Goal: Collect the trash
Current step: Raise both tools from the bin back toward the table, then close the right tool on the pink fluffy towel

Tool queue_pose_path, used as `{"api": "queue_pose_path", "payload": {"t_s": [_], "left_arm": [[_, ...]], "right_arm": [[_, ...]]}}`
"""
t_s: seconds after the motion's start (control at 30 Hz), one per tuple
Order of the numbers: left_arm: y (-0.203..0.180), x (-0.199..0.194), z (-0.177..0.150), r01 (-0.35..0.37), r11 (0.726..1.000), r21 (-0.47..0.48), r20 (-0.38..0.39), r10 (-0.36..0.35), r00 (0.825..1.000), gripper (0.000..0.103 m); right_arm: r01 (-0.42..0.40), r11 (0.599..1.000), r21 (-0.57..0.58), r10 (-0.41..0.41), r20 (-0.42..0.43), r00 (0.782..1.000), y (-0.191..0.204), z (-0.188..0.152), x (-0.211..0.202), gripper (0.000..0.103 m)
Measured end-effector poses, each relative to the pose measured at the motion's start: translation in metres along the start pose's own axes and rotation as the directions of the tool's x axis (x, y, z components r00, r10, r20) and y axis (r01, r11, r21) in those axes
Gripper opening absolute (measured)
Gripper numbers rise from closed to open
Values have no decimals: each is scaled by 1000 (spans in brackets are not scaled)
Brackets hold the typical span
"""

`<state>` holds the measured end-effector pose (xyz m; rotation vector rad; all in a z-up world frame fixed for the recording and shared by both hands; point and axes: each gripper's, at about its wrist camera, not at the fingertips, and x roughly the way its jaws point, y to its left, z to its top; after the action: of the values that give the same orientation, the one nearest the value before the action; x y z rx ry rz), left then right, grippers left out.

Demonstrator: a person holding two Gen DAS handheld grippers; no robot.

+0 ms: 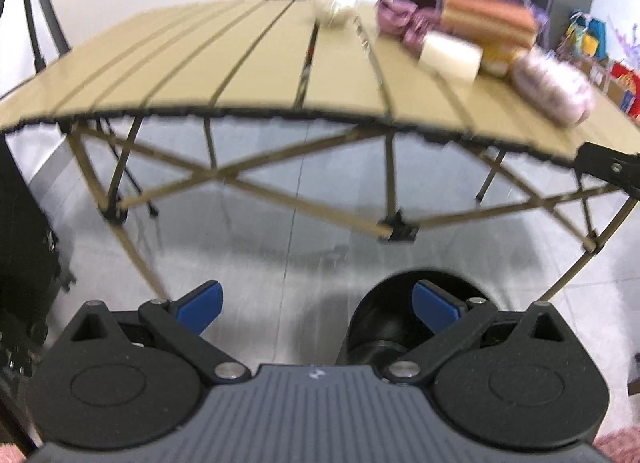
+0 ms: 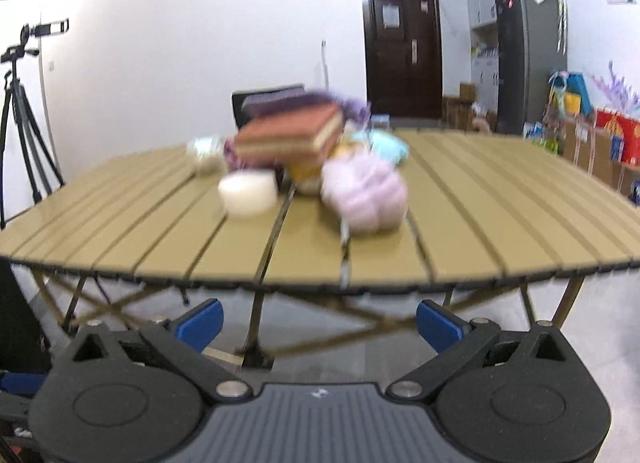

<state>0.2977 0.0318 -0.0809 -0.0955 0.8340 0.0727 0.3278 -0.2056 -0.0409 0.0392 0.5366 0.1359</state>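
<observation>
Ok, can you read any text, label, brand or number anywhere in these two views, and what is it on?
No text can be read as words.
Small pale logo mark on the left gripper housing: too small to read.
Same mark on the right gripper: unreadable.
Papers on the dark door: blurred.
Notes on the fridge: blurred.
Red boxes: print illegible.

Smooth slatted table [image 2: 480, 223], glossy floor [image 1: 280, 263]

We see a tan slatted folding table [image 2: 480, 223] carrying a blurred cluster: a white block [image 2: 248, 193], a pale pink wrapped bundle [image 2: 366, 199], purple crumpled wrappers [image 1: 402, 19], and a whitish ball [image 1: 334, 3].
</observation>
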Motion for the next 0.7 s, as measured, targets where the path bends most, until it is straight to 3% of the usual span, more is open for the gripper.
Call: {"api": "queue_pose_path", "payload": {"t_s": [0.3,0.7], "left_arm": [[-22,-10,38,20,1000,7,113,-21,993,103],[-43,2,83,19,999,47,184,-27,983,103]], "right_arm": [[37,999,-3,-36,137,990,-16,30,17,103],[61,996,-71,-50,157,986,-16,47,59,103]]}}
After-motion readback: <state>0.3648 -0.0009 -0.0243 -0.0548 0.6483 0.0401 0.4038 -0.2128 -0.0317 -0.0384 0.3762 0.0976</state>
